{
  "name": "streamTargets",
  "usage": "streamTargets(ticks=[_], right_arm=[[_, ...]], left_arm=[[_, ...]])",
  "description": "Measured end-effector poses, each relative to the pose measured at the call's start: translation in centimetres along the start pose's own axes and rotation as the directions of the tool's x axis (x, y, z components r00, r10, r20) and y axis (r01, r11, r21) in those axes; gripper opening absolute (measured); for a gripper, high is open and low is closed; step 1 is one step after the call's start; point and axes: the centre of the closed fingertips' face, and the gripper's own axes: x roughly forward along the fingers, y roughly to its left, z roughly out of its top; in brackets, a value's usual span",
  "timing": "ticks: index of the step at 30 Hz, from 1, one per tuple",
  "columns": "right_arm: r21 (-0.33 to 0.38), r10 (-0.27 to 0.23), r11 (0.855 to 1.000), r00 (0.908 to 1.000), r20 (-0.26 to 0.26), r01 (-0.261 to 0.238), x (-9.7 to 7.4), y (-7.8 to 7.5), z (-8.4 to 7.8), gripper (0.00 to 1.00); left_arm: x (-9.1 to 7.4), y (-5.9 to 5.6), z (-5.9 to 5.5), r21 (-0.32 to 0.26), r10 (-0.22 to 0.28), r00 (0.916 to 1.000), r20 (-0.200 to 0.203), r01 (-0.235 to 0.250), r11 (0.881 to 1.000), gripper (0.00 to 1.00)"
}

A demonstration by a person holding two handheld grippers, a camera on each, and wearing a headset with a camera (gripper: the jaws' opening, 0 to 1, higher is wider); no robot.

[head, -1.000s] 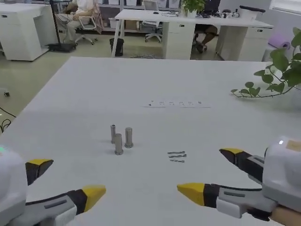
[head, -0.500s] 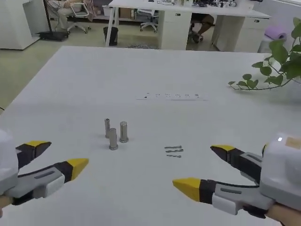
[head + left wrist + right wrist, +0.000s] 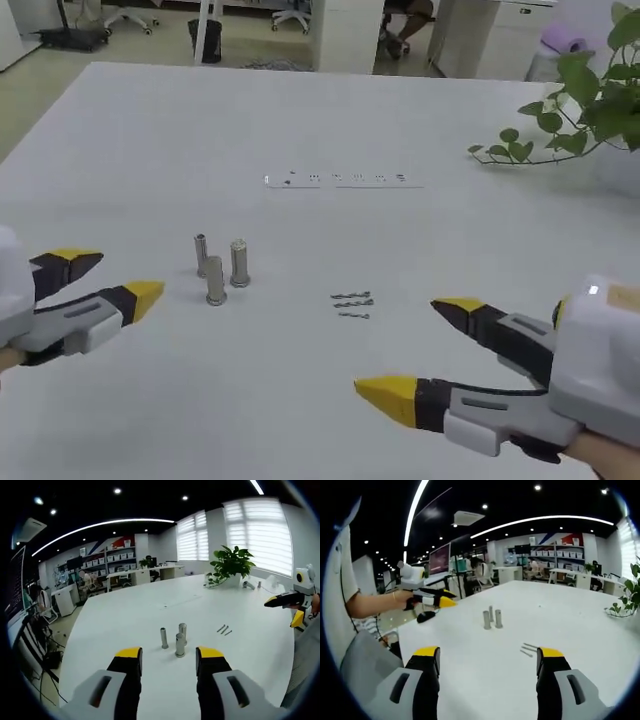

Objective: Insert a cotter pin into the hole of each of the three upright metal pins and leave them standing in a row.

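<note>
Three grey metal pins (image 3: 220,268) stand upright in a tight cluster on the white table (image 3: 330,120), left of centre. They also show as metal pins (image 3: 175,639) in the left gripper view and metal pins (image 3: 491,618) in the right gripper view. Three small cotter pins (image 3: 352,304) lie flat to their right, seen too as cotter pins (image 3: 224,629) and cotter pins (image 3: 528,649). My left gripper (image 3: 105,278) hovers open at the left edge, short of the metal pins. My right gripper (image 3: 420,345) is wide open at the lower right, near the cotter pins. Both hold nothing.
A white power strip (image 3: 342,180) lies flat beyond the pins. A leafy potted plant (image 3: 575,100) reaches over the table's far right corner. Desks, chairs and a seated person stand past the table's far edge.
The head camera has tilted down and the scene has shifted up. My left gripper has risen and moved toward the metal pins. The right gripper has barely moved.
</note>
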Motion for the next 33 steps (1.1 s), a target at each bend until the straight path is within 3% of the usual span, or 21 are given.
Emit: streamTargets(ticks=[11,23,33], right_arm=[[0.035,-0.018,0.999,0.9997,-0.014,0.018,0.4,0.0,-0.9,0.79],[0.049,-0.032,0.998,0.9989,-0.034,0.033,0.9,-0.6,-1.6,0.78],[0.03,-0.039,0.999,0.9974,-0.061,0.041,1.5,-1.2,-2.1,0.78]], left_arm=[[5.0,1.3,0.7,0.07,-0.041,0.999,-0.018,0.043,0.997,0.37],[9.7,2.2,-1.0,0.034,-0.084,0.995,-0.053,0.086,0.996,0.32],[12.6,2.0,-2.7,0.043,-0.144,0.9857,-0.089,0.148,0.988,0.27]])
